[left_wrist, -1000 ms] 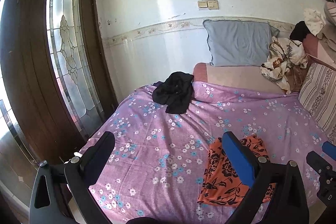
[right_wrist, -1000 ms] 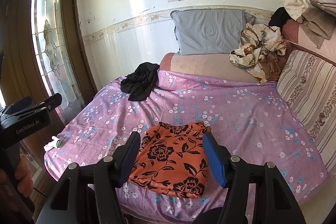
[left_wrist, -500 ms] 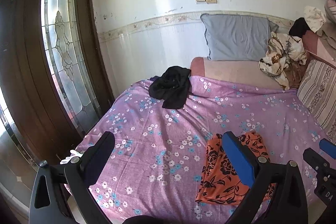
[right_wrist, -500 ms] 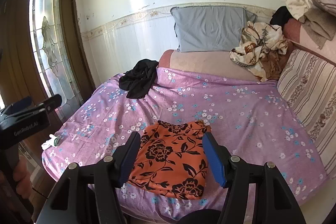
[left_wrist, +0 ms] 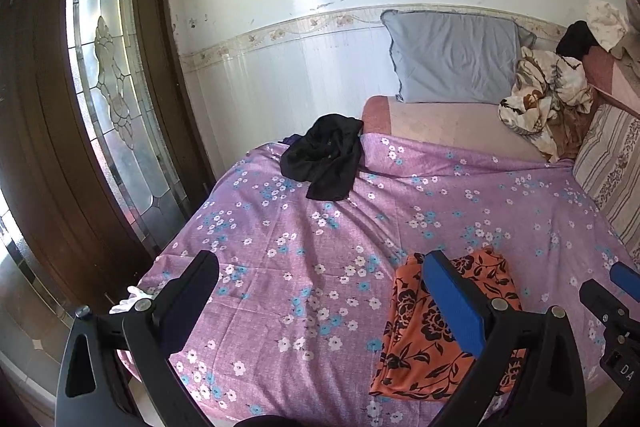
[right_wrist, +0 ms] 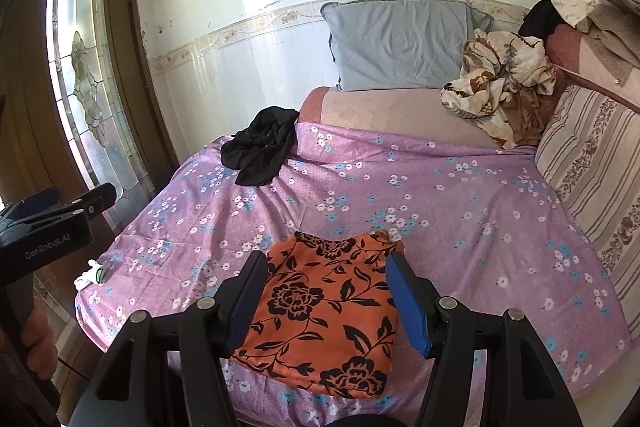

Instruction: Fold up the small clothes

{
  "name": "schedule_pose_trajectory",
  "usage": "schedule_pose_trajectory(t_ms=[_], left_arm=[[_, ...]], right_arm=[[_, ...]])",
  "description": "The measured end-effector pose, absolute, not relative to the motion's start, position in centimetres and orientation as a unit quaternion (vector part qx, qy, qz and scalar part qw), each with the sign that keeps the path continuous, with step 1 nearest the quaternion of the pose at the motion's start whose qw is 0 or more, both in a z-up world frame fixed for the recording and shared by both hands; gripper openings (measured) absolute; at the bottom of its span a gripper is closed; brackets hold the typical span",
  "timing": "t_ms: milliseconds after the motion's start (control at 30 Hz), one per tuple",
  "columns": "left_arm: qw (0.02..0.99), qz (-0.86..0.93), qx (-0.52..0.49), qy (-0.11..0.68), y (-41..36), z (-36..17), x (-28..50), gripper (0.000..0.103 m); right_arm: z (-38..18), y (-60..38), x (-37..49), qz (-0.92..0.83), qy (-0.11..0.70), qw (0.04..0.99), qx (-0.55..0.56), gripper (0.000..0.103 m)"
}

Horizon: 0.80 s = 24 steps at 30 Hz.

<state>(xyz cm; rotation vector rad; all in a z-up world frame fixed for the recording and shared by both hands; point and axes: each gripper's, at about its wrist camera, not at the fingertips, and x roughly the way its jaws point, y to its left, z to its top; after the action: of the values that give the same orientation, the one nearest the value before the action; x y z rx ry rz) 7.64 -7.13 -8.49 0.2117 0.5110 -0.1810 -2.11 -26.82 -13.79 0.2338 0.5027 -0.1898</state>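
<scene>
An orange garment with black flowers (right_wrist: 324, 311) lies folded flat near the front edge of the purple flowered bedsheet (right_wrist: 440, 211); it also shows in the left wrist view (left_wrist: 424, 343). A crumpled black garment (left_wrist: 324, 159) lies at the sheet's far left; it also shows in the right wrist view (right_wrist: 260, 147). My left gripper (left_wrist: 320, 291) is open and empty above the sheet's front left. My right gripper (right_wrist: 326, 295) is open and empty, held above the orange garment.
A grey pillow (left_wrist: 452, 59) leans on the back wall. A crumpled floral cloth (right_wrist: 500, 79) and a striped cushion (right_wrist: 592, 155) are on the right. A wooden door with a glass panel (left_wrist: 108, 99) stands left of the bed. A small white item (right_wrist: 90, 273) lies off the bed's left corner.
Both grippers have drawn back and up a little from the bed, so the bed looks slightly farther. Both stay open. The garments have not moved.
</scene>
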Motion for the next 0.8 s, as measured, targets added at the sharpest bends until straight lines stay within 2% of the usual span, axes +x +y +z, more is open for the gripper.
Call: schedule_pose_trajectory(t_ms=[800], left_arm=[[0.955,-0.11,0.094,0.261,-7.4,-8.7,8.4,0.102]], right_arm=[[-13.7,-25.7,-1.7,-0.097,0.244,0.96,0.103,0.065]])
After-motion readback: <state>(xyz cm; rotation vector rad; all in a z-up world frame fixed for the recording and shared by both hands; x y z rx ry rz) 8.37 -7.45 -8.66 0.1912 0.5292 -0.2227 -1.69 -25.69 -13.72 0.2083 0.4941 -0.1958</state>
